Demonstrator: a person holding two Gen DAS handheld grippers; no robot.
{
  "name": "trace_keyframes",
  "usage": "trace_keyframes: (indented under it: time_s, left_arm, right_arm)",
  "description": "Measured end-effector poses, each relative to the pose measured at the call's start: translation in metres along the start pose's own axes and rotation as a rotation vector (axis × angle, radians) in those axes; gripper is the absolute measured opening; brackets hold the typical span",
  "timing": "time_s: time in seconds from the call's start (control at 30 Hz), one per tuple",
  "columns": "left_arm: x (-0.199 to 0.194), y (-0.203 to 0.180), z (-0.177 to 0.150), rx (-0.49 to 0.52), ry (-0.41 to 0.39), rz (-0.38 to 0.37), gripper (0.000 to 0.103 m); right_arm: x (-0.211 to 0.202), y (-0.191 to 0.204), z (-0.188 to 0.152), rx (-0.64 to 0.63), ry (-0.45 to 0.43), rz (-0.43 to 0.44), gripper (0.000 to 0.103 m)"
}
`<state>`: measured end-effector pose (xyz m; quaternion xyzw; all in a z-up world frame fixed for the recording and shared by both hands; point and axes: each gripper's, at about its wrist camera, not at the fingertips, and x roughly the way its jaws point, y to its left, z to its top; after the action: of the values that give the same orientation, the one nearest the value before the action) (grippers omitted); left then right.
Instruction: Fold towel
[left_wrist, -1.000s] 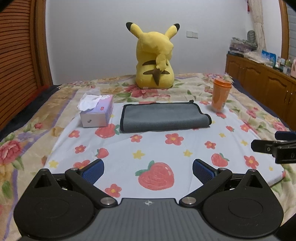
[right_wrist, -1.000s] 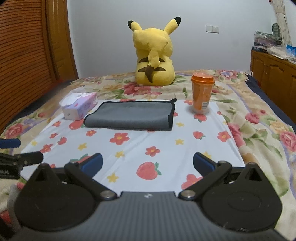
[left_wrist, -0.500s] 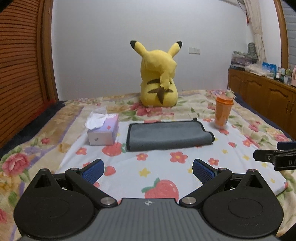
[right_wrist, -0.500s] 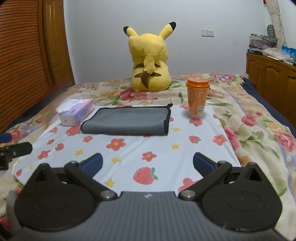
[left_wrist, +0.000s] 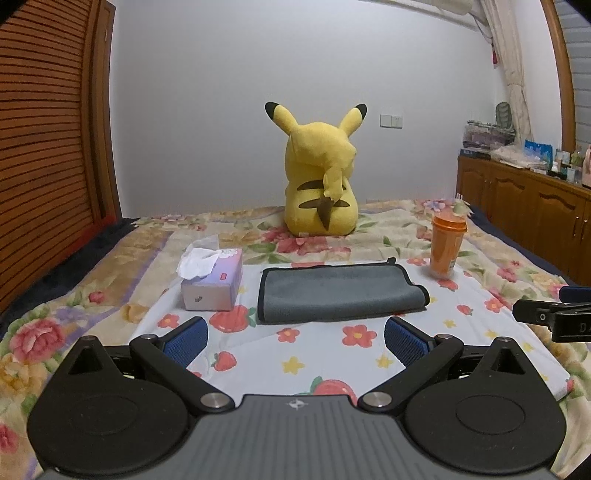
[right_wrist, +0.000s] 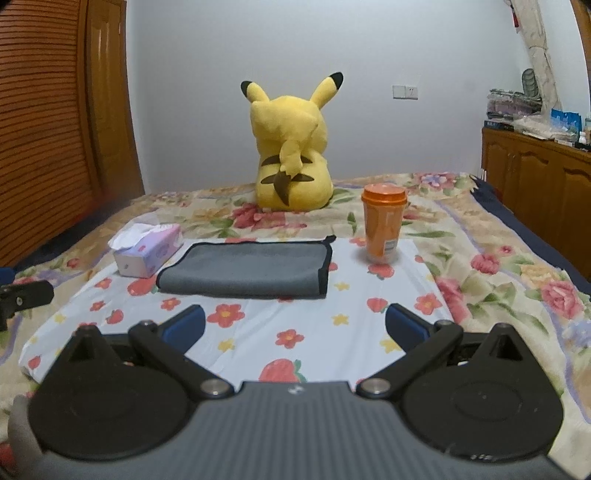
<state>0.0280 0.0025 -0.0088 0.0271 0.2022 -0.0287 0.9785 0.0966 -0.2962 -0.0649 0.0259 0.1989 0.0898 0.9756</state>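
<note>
A grey towel (left_wrist: 338, 291) with a black hem lies folded flat on the white flowered cloth (left_wrist: 332, 354) on the bed; it also shows in the right wrist view (right_wrist: 247, 269). My left gripper (left_wrist: 295, 341) is open and empty, held above the cloth well short of the towel. My right gripper (right_wrist: 293, 326) is open and empty, also short of the towel. The right gripper's tip shows at the right edge of the left wrist view (left_wrist: 554, 317), and the left gripper's tip at the left edge of the right wrist view (right_wrist: 22, 299).
A tissue box (left_wrist: 214, 280) stands left of the towel. An orange lidded cup (left_wrist: 447, 243) stands to its right. A yellow Pikachu plush (left_wrist: 321, 184) sits behind. Wooden cabinets (left_wrist: 524, 206) line the right wall, and a slatted wooden panel (left_wrist: 44, 155) the left.
Both grippers have pulled back and tilted up, so the towel, box and cup sit lower and farther in view. The towel has not moved. Both grippers stay open.
</note>
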Motion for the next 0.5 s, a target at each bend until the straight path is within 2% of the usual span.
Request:
trace_keyframes:
  time_s: [0.5]
  left_arm:
    - [-0.0049,0.0013,0.0073,-0.005,-0.047,0.007,0.103]
  right_arm:
    - [-0.0079,-0.0022,0.0023,0.0,-0.057,-0.024,0.103]
